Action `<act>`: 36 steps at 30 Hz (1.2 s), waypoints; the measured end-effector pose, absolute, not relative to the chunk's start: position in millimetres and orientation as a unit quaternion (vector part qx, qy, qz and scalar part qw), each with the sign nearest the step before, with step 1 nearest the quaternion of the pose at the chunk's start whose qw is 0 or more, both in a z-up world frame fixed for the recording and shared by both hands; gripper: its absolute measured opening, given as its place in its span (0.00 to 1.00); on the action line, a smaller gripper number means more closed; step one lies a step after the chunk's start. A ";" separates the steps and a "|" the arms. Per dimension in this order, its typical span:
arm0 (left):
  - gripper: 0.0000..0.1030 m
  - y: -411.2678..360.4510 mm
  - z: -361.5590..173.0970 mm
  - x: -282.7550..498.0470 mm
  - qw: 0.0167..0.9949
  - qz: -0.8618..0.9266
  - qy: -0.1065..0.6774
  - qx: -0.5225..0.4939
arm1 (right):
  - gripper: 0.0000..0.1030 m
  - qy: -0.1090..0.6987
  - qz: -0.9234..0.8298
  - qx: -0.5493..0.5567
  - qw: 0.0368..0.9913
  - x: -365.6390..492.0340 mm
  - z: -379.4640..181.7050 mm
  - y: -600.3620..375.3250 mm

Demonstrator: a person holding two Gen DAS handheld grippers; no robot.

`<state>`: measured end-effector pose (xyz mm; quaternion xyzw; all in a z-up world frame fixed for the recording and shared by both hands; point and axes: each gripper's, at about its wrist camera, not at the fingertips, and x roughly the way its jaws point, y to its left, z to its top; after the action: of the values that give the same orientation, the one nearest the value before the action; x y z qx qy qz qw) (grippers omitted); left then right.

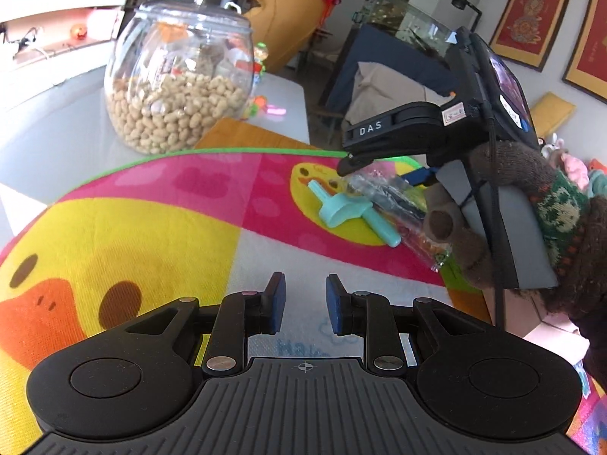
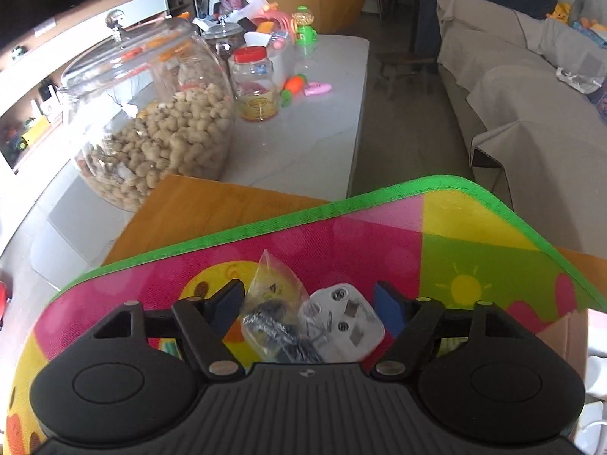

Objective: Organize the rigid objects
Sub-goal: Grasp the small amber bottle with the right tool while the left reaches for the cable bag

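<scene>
A clear plastic bag (image 2: 280, 314) holding dark, tangled parts is seen crumpled on the colourful play mat (image 2: 474, 250), with a white plug adapter (image 2: 345, 322) showing metal pins just beside it at about three o'clock. Both lie between the spread fingers of the right gripper (image 2: 309, 303), whose blue pads stand apart from them. In the left wrist view, the same bag (image 1: 394, 204) is found at about two o'clock, touching a teal plastic funnel-like piece (image 1: 341, 214). The left gripper (image 1: 305, 303) is held at a narrow gap with nothing between its pads. A peanut-filled glass jar (image 1: 178, 83) is placed at eleven o'clock.
</scene>
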<state>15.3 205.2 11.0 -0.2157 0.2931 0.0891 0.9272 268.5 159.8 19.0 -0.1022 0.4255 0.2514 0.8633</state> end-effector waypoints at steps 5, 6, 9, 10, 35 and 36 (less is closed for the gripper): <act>0.25 203.9 11.3 15.5 0.927 0.087 0.297 -0.213 | 0.66 0.438 0.295 -0.138 0.838 242.6 23.6 156.8; 0.25 204.0 10.6 15.5 0.927 0.086 0.298 -0.213 | 0.65 0.444 0.305 -0.141 0.830 234.7 24.5 154.3; 0.25 203.3 10.5 15.0 0.927 0.086 0.298 -0.213 | 0.63 0.466 0.339 -0.152 0.803 207.8 30.2 146.5; 0.25 203.3 10.5 14.9 0.927 0.086 0.297 -0.213 | 0.64 0.476 0.352 -0.154 0.791 201.0 32.1 144.3; 0.24 205.7 7.2 12.5 0.928 0.085 0.286 -0.222 | 0.28 0.476 0.244 -0.203 0.820 230.8 26.8 99.6; 0.24 206.1 7.3 12.5 0.928 0.085 0.286 -0.222 | 0.28 0.470 0.259 -0.213 0.817 219.2 27.0 98.2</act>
<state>12.5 206.1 7.3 -0.2220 0.2864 0.0851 0.9281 219.2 98.2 27.0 -0.2127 0.4701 0.2589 0.8165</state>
